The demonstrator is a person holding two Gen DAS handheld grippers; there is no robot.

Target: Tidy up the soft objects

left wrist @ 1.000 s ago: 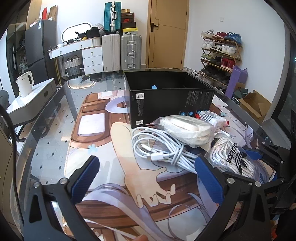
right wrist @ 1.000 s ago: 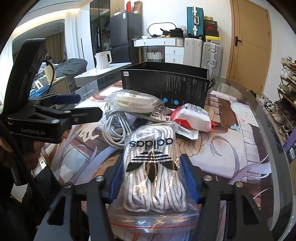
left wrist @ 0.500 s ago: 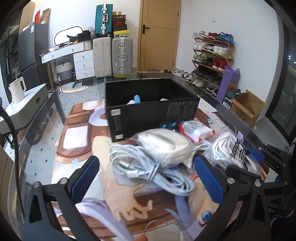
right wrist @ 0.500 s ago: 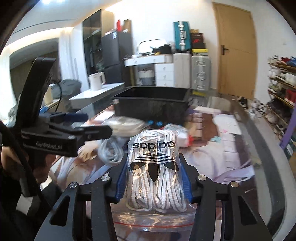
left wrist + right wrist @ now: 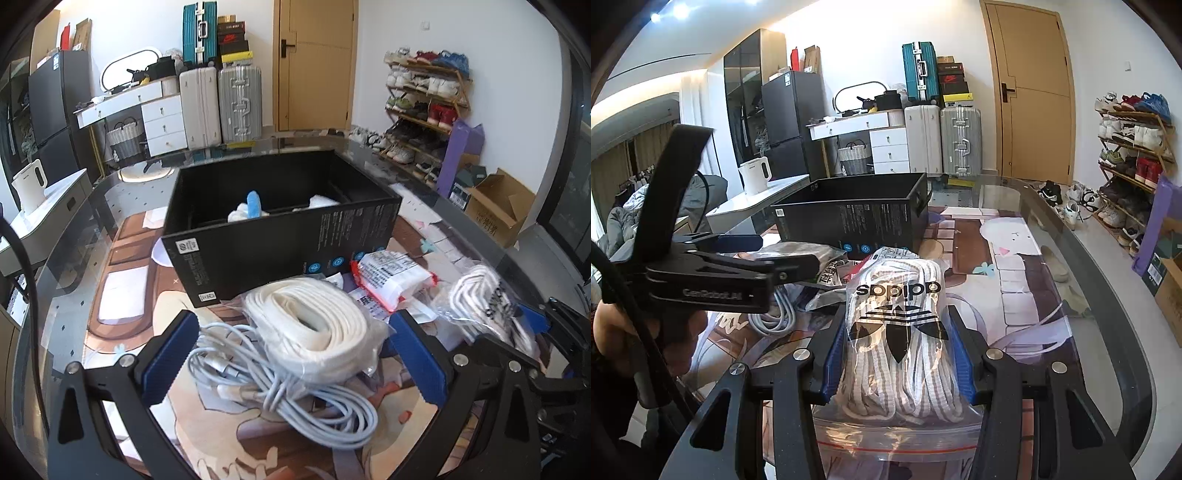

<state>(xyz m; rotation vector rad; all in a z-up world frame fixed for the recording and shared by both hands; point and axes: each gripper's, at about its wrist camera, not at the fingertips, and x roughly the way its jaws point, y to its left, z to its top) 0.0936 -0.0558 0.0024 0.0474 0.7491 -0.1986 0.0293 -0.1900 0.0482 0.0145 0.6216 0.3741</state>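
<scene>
Holding a clear zip bag of white laces [image 5: 897,332], the right tongs [image 5: 897,354] have both blue pads pressed into its sides, so that one's clamped and off the surface [image 5: 1027,280]. The left tongs [image 5: 295,365] are wide apart with nothing gripped, hovering over the bagged coil of flat white cord [image 5: 314,325] and the loose grey charging cables [image 5: 295,398], which sit in a heap between the pads.

Progress-wise I'd call it early to middle. The black box [image 5: 280,243] just behind the pile already has a couple of soft things in it, something white and blue [image 5: 249,208] on one side of a divider and a white bit [image 5: 321,201] on the other. Still out: the cord bag, the cables, and a red-edged white packet [image 5: 391,277] right by the box wall, plus some flatter wrappers underneath that I can't really make out. The laces bag looks like the next thing to go in.
</scene>
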